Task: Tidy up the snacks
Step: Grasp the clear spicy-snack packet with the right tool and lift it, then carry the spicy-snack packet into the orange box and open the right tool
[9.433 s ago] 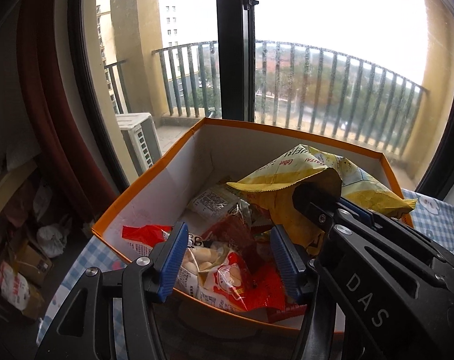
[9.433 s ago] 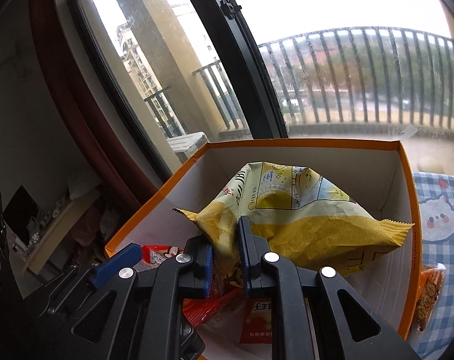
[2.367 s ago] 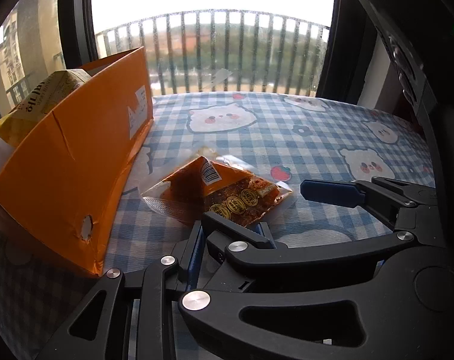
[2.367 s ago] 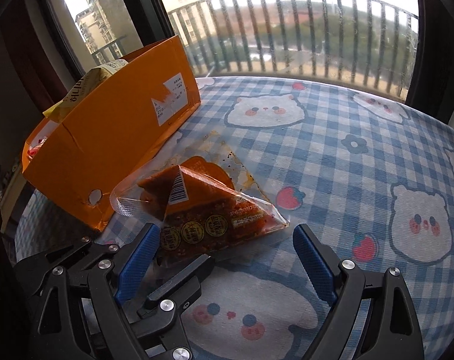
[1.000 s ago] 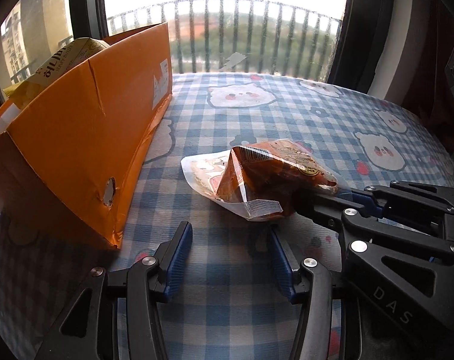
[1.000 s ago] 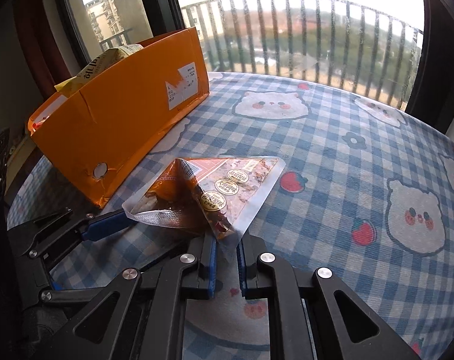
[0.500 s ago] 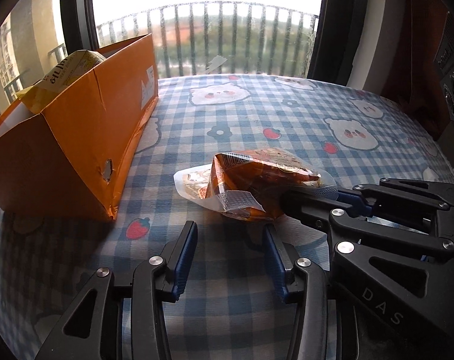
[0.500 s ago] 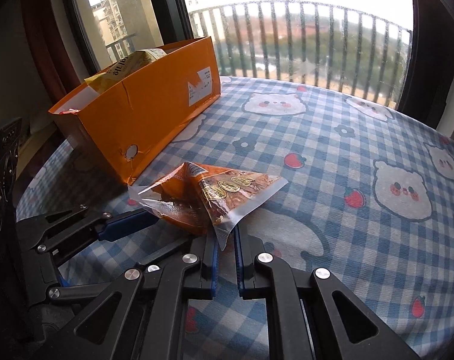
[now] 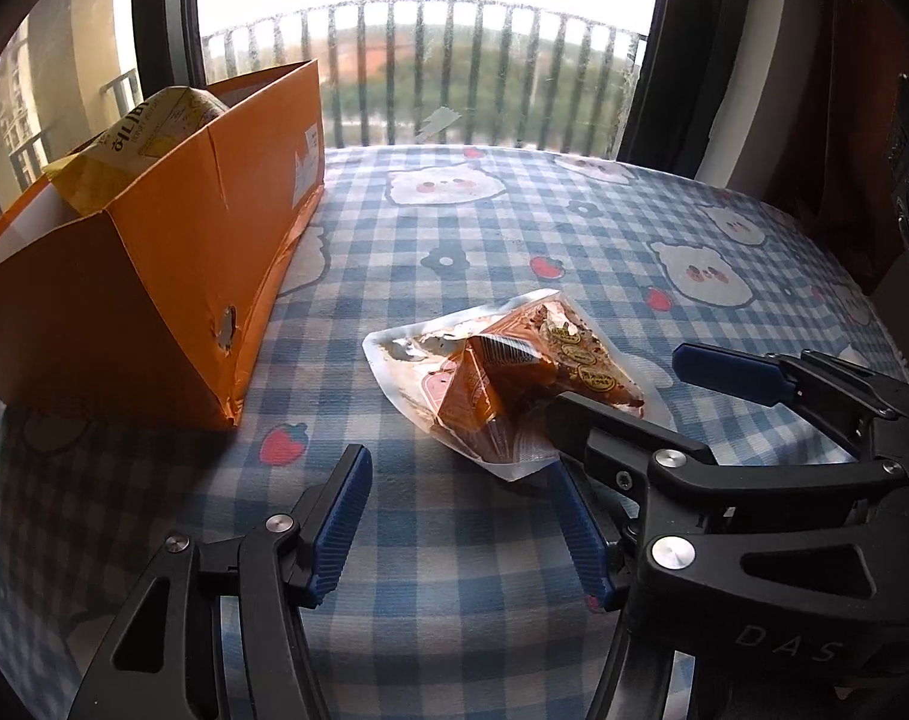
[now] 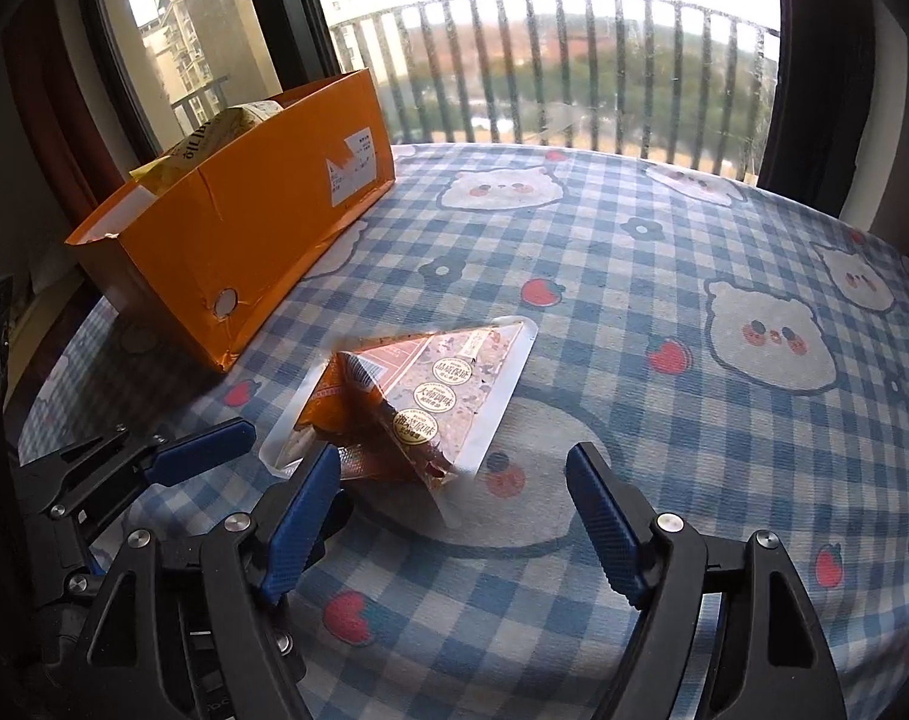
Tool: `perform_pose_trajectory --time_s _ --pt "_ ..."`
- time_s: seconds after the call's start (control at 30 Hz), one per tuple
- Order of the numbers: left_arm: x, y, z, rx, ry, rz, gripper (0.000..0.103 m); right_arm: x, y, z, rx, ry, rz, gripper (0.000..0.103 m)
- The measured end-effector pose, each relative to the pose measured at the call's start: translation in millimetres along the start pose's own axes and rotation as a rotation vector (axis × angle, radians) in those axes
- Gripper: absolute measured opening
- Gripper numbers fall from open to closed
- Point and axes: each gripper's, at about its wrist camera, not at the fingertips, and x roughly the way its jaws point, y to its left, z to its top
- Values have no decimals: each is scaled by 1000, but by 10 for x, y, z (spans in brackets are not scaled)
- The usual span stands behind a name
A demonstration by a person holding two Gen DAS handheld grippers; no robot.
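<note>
Right wrist view: the right gripper (image 10: 454,516), clamped on the orange snack packet (image 10: 406,402) half a second ago, is opening and letting it lie loose on the checked tablecloth (image 10: 634,312) beside the orange box (image 10: 232,240), so boxing it is probably restarting, while the left gripper (image 9: 466,516) is also opening, empty.

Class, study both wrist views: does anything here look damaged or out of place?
Yes. The orange box is torn around a round hole at its near corner, and one triangular snack packet lies loose on the checked tablecloth instead of in the box.
</note>
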Motion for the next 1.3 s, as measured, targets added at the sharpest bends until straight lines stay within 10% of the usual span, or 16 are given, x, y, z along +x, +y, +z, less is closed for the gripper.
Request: perform_pose_trajectory --time_s 0.43,1.3 --pt "256 -74 164 26 -7 -12 38 245 33 170 -16 27 53 34" --pt "-593 -127 295 43 -195 -30 34 -521 328 318 -75 -158 13 29"
